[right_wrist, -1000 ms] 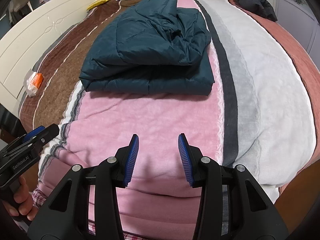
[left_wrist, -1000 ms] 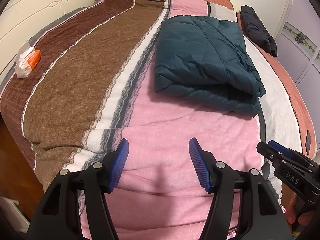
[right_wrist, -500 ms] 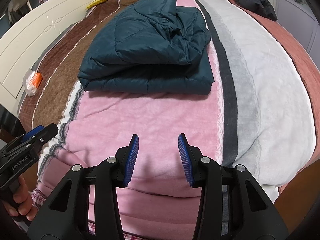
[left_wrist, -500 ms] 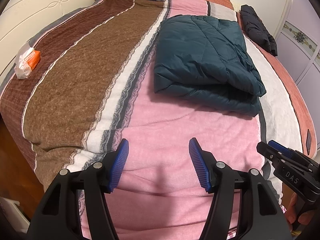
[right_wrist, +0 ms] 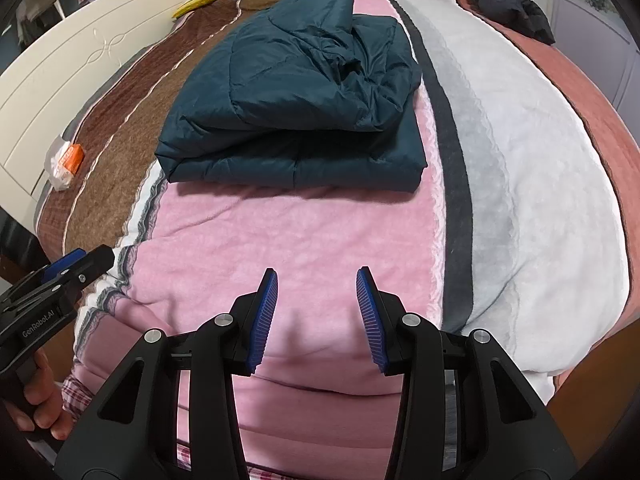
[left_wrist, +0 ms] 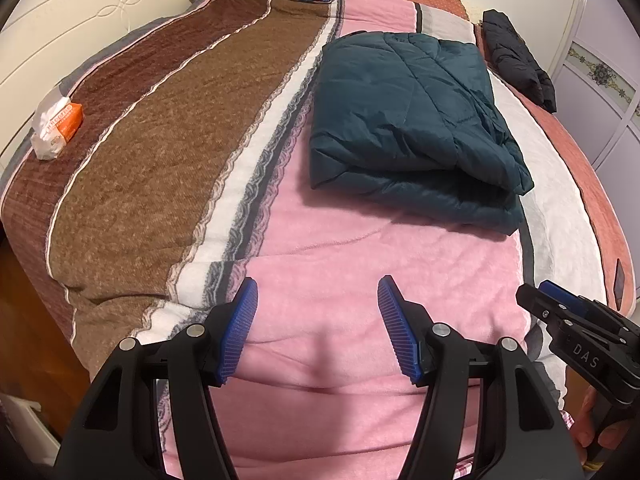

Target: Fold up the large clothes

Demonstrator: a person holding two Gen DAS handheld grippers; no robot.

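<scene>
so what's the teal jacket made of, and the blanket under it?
Teal jacket: looks like thin nylon or polyester shell, slight sheen, fine crinkles, stitched quilt lines over puffy fill; likely padded, fill type unknowable. Blanket: looks like plush fleece, matte, fuzzy nap, soft rolls at the near edge. Both claws, left and right, hang open short of the jacket.

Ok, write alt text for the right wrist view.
A folded dark teal padded jacket lies on a striped blanket covering a bed. The right gripper hovers in front, jaws open and empty, with the left gripper at the left edge.
</scene>
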